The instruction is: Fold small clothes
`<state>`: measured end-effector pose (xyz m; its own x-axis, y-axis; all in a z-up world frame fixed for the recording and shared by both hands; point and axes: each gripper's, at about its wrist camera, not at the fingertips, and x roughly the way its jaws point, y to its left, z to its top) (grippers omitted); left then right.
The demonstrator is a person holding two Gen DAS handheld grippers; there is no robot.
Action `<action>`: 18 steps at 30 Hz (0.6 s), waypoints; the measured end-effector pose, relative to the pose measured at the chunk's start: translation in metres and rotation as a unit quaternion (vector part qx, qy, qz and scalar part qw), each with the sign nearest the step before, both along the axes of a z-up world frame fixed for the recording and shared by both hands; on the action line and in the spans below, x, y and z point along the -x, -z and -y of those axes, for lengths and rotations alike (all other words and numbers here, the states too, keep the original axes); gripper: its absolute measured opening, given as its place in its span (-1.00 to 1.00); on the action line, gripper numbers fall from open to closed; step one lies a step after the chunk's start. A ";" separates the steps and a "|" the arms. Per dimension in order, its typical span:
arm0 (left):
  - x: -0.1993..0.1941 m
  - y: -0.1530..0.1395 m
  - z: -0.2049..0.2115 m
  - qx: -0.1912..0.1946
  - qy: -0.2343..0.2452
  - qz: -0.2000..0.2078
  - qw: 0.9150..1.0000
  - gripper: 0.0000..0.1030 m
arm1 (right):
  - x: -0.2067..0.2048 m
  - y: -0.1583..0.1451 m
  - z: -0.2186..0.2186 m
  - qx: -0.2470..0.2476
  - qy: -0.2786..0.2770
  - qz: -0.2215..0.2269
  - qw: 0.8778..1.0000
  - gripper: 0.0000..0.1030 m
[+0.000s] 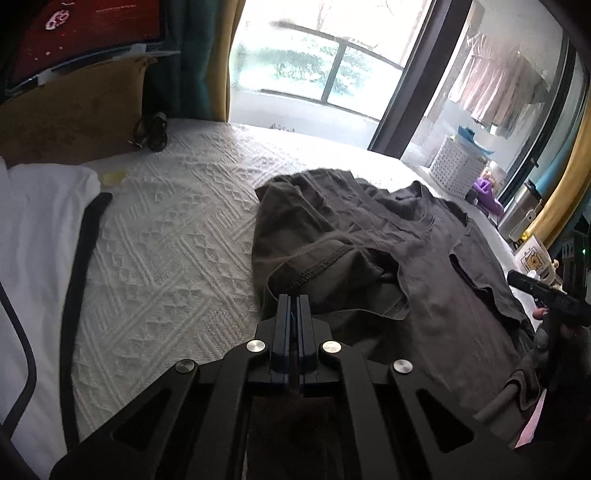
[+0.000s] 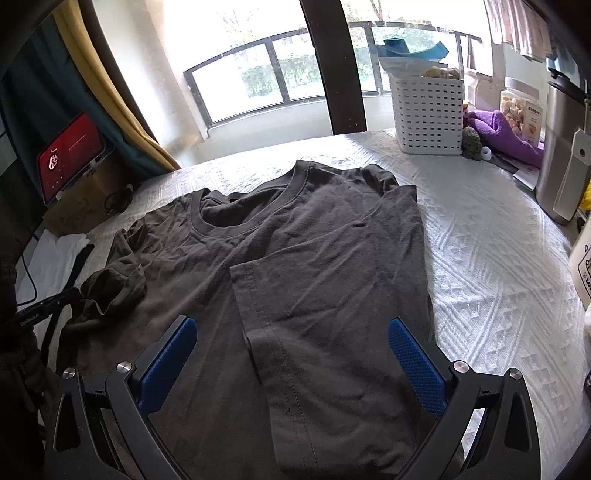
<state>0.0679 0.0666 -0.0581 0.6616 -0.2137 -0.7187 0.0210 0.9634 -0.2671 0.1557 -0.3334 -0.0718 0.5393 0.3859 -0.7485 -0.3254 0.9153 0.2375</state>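
Observation:
A dark grey T-shirt [image 2: 295,258] lies on the white quilted bed [image 2: 480,258], collar toward the window. Its right side is folded inward, with the right sleeve lying across the chest. Its left sleeve [image 2: 110,288] is bunched up. My left gripper [image 1: 294,301] is shut at the edge of that bunched sleeve [image 1: 332,266]; whether cloth is pinched between the pads is hidden. It also shows at the left edge of the right wrist view [image 2: 48,304]. My right gripper [image 2: 291,332] is open and empty, hovering over the shirt's lower half.
A folded white garment with black trim [image 1: 40,236] lies at the bed's left. A cardboard box [image 1: 70,114] and a red screen [image 1: 81,33] stand behind it. A white basket [image 2: 428,114], purple cloth [image 2: 506,136] and steel canister [image 2: 561,162] sit at the right.

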 end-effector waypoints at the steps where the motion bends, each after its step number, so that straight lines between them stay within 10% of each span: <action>1: 0.001 -0.001 -0.001 -0.002 -0.002 0.001 1.000 -0.98 | 0.001 0.000 0.001 0.000 0.001 0.000 1.000 1.00; 9: 0.002 0.010 -0.022 -0.005 -0.049 -0.032 0.998 -0.95 | 0.008 0.000 0.005 0.001 0.003 0.000 1.000 1.00; 13: 0.008 0.014 -0.031 0.018 -0.057 -0.029 0.998 0.03 | 0.009 0.003 0.004 0.009 0.004 -0.004 1.000 1.00; 18: 0.010 0.013 -0.022 0.024 -0.016 -0.016 0.999 0.09 | 0.007 0.002 0.000 0.017 0.006 -0.002 1.000 1.00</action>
<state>0.0583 0.0890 -0.0710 0.6452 -0.2276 -0.7293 -0.0190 0.9495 -0.3132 0.1487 -0.3334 -0.0737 0.5407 0.3537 -0.7632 -0.3130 0.9268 0.2078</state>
